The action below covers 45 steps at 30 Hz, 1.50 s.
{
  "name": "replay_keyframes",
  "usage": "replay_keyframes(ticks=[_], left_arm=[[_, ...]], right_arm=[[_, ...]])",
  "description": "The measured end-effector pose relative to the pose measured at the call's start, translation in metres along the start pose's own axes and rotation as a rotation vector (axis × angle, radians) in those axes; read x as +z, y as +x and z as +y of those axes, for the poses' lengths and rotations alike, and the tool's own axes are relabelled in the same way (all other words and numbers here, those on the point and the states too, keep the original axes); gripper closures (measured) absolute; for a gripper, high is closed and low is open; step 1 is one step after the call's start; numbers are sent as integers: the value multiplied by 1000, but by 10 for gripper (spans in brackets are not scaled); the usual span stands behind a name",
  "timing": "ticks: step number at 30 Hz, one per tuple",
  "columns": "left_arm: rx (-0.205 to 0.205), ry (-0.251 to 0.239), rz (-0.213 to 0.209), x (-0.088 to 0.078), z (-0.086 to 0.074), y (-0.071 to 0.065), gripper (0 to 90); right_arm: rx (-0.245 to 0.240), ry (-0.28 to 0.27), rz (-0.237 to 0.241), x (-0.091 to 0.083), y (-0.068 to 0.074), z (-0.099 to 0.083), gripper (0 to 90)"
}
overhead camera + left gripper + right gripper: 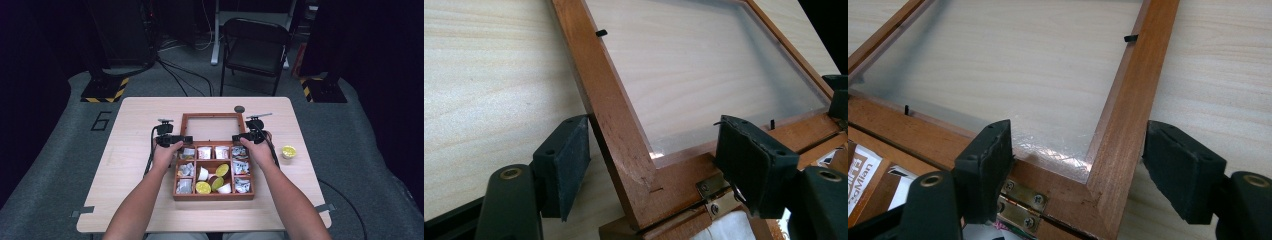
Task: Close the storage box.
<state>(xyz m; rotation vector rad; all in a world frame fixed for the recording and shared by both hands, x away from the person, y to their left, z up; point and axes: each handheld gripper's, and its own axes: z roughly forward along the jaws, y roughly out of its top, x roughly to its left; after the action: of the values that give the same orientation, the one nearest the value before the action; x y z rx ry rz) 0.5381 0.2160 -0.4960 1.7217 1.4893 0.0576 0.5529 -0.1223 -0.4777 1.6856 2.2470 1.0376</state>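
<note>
Lid (pixel 614 100) far corners out of frame

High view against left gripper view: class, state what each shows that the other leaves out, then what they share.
High view alone: the box's compartments holding sachets and cups, a lone cup on the table, a folding chair, and both forearms.

Left gripper view alone: close detail, namely a brass hinge and a small black clip on the frame.

Both: the lid lying open and flat on the table, with the left tool open astride its corner.
</note>
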Motion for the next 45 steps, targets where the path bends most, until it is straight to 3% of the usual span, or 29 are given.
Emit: replay_keyframes(ticks=[6, 9, 22, 45], left_arm=[[15, 2, -1, 1, 1, 0, 279], [-12, -1, -9, 3, 1, 0, 271], [-19, -3, -38, 7, 1, 3, 257], [-33, -11, -43, 10, 0, 3, 250]], right_arm=[[2, 4, 13, 2, -2, 1, 247], [3, 7, 18, 3, -3, 1, 243], [36, 7, 46, 9, -6, 1, 191], [52, 40, 61, 14, -9, 6, 198]])
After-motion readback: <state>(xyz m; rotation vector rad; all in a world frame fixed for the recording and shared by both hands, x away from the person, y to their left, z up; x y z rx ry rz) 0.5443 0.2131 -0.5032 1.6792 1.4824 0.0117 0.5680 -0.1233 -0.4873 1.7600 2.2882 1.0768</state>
